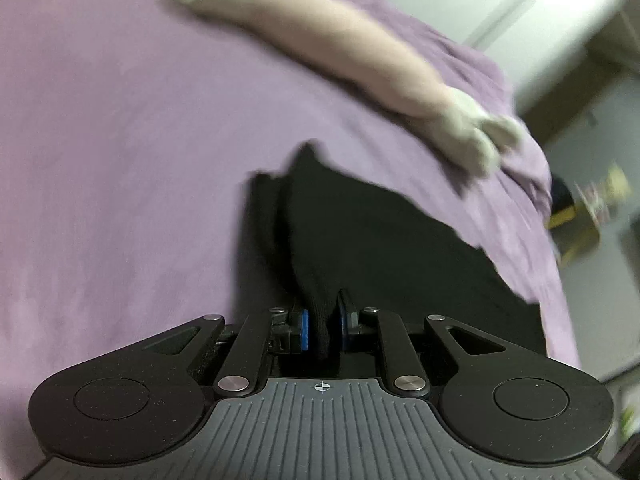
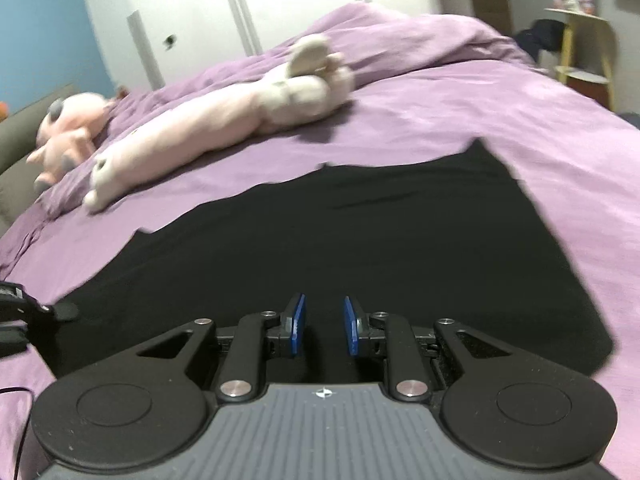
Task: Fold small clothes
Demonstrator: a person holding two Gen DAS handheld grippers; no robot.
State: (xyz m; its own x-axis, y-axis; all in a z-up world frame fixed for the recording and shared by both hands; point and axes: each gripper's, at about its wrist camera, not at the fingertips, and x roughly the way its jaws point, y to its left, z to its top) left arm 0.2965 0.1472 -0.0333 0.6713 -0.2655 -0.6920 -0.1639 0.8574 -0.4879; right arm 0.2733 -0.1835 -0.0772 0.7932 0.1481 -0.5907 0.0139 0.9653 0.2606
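A black garment (image 1: 380,232) lies on the purple bed cover (image 1: 120,160). My left gripper (image 1: 322,324) is shut on a raised fold of its edge, which runs up between the blue pads (image 1: 305,330). In the right wrist view the same black garment (image 2: 360,240) lies spread flat. My right gripper (image 2: 323,320) is low over its near edge, its blue pads (image 2: 298,322) apart with only cloth below them. The left gripper (image 2: 16,320) shows at the left edge of that view, at the garment's corner.
A long pale pink plush toy (image 2: 224,120) lies across the bed behind the garment, also in the left wrist view (image 1: 352,52). A second pink plush (image 2: 68,136) sits far left. White wardrobe doors (image 2: 240,8) stand behind; a yellow stand (image 2: 580,48) is at far right.
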